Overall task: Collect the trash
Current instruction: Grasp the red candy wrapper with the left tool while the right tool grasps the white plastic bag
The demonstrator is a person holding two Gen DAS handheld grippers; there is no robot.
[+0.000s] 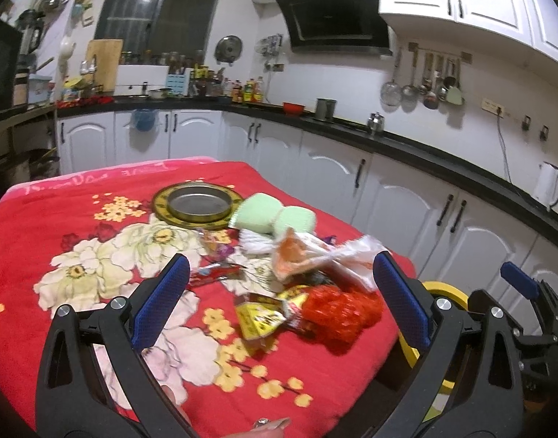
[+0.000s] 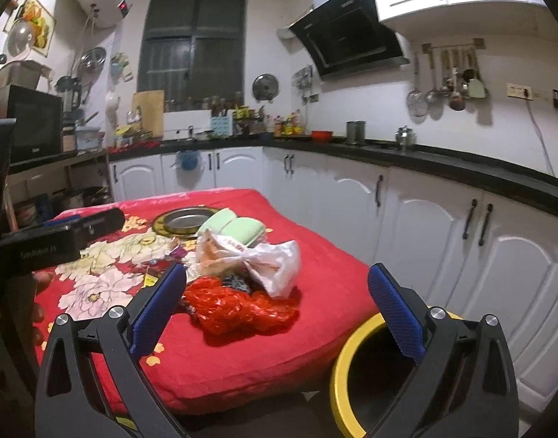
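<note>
Below us, the surface wears a red floral cloth, with a yellow-rimmed bin just beside its right edge. We see the trash heaped near that edge: a white plastic bag, a red crumpled wrapper, a yellow packet. We hold our left gripper and right gripper above, both fingers spread, gripping nothing.

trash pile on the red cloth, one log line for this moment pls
left gripper: open | right gripper: open | trash pile: untouched | yellow bin: beside table
</note>
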